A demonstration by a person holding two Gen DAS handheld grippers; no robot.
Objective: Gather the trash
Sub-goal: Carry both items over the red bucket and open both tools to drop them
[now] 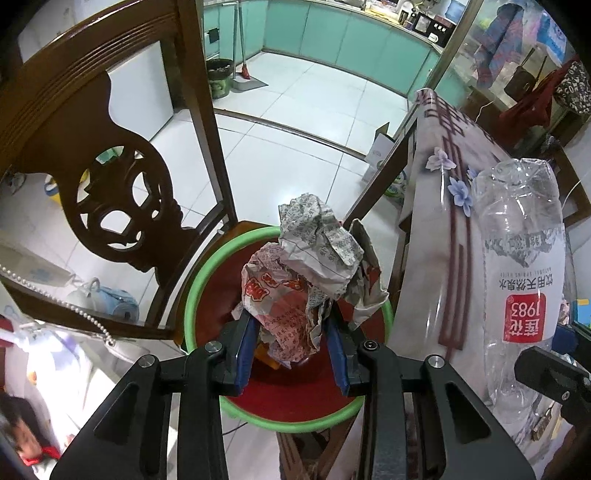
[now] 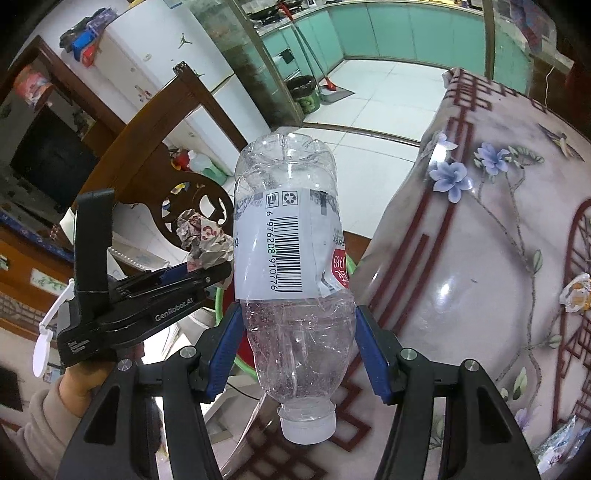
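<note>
In the left wrist view, the left claw (image 1: 291, 350) sits at 6 o'clock, its blue-padded fingers (image 1: 244, 347) pinching a crumpled wad of printed newspaper (image 1: 306, 273) with red lettering. The wad hangs directly above the round red bin with a green rim (image 1: 195, 295), whose opening fills the centre of the view below the claw. At 3 o'clock a clear plastic water bottle with a white and red label (image 1: 524, 280) stands base-up, and behind it lies the surface covered in a glossy floral cloth with dark red lines (image 1: 436, 229). At 10 o'clock rises the carved dark wooden chair back (image 1: 110, 177), just beside the bin. Far off at 12 o'clock the white tiled floor (image 1: 295, 122) runs to turquoise kitchen cabinets (image 1: 332, 33), with a dark waste basket (image 1: 220, 77) at 11 o'clock.

In the right wrist view, the right claw (image 2: 295, 350) at 6 o'clock is pressed onto the lower body of the bottle (image 2: 291, 258), which is held cap-down, its white cap (image 2: 308, 430) nearest the camera and its base pointing away. At 9 o'clock the left claw (image 2: 207, 269) appears side-on, carrying the paper wad (image 2: 203, 240) over the green rim (image 2: 219, 299). The cloth-covered surface (image 2: 480, 277) spreads across 3 o'clock.
</note>
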